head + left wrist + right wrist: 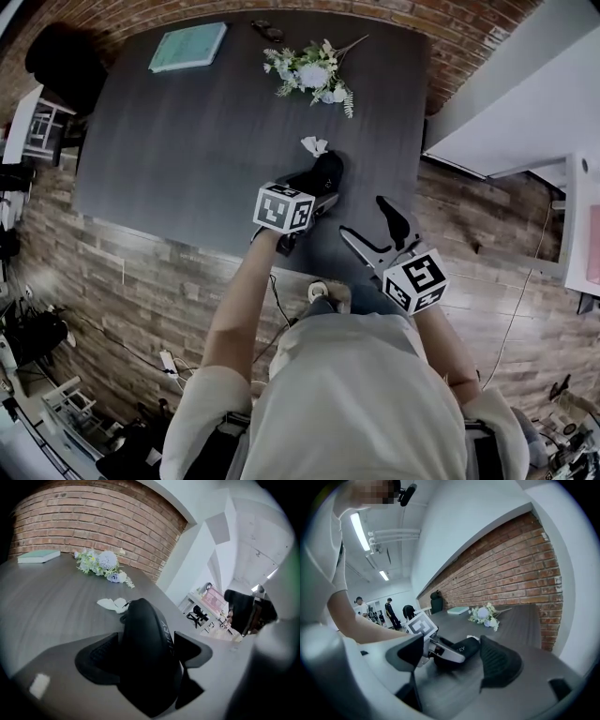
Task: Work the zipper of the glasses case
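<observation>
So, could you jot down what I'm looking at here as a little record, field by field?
Setting: dark table, brick wall behind
Left gripper: jaws closed on the black glasses case, near the table's front edge
Right gripper: jaws apart, empty, pointing towards the case
Zipper: cannot be made out clearly
Also on table: green book, flowers, white crumpled scrap just beyond the case

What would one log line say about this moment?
left gripper: shut on black glasses case | right gripper: open, empty, apart from case | case: on dark table
</observation>
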Available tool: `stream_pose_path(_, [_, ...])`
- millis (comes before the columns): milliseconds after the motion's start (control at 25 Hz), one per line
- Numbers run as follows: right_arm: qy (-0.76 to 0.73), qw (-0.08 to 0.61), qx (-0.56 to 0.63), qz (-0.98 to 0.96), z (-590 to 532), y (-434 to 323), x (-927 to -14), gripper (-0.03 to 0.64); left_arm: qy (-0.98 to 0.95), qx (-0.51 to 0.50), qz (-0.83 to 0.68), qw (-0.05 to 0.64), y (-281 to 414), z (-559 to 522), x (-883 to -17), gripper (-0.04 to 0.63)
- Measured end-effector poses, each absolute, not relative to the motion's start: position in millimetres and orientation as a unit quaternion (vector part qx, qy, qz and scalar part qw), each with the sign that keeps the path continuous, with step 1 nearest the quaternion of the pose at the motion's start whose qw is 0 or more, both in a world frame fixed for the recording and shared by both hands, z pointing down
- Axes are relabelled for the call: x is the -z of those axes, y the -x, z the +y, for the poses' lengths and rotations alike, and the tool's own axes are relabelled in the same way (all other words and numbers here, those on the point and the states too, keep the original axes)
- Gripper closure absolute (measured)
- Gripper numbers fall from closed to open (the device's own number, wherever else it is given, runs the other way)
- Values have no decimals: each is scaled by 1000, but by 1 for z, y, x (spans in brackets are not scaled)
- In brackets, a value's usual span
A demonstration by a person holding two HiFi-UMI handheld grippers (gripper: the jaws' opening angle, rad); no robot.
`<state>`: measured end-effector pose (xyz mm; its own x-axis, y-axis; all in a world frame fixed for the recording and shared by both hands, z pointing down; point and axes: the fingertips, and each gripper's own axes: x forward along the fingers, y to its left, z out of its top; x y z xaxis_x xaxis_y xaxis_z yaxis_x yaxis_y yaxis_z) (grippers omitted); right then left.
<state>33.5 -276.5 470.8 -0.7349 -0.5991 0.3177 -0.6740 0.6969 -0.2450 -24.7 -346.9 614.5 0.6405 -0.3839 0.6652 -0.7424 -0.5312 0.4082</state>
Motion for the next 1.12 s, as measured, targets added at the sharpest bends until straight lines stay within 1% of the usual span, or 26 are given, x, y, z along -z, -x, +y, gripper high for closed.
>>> stream_pose_path(200, [-351, 102, -177, -914, -277, -35, -472, 253, -825, -283, -361, 329, 20, -350, -624, 230])
stream_pose_path(440, [-355, 100, -175, -913, -269, -33, -470, 253, -817, -298, -362, 336, 19, -340, -625, 247])
stream_pose_path(600, [-364, 100, -166, -911, -266, -36, -465, 253, -821, -286, -358, 341, 19, -333, -615, 258])
stream_pose_path(880, [-389, 97, -147, -904, -271, -46, -449, 253, -846, -242, -364, 305, 13, -307, -568, 261])
stream_pose_path(1120, [-377, 112, -153, -907, -268, -29, -428, 253, -865, -229, -367, 253, 9, -266, -527, 261])
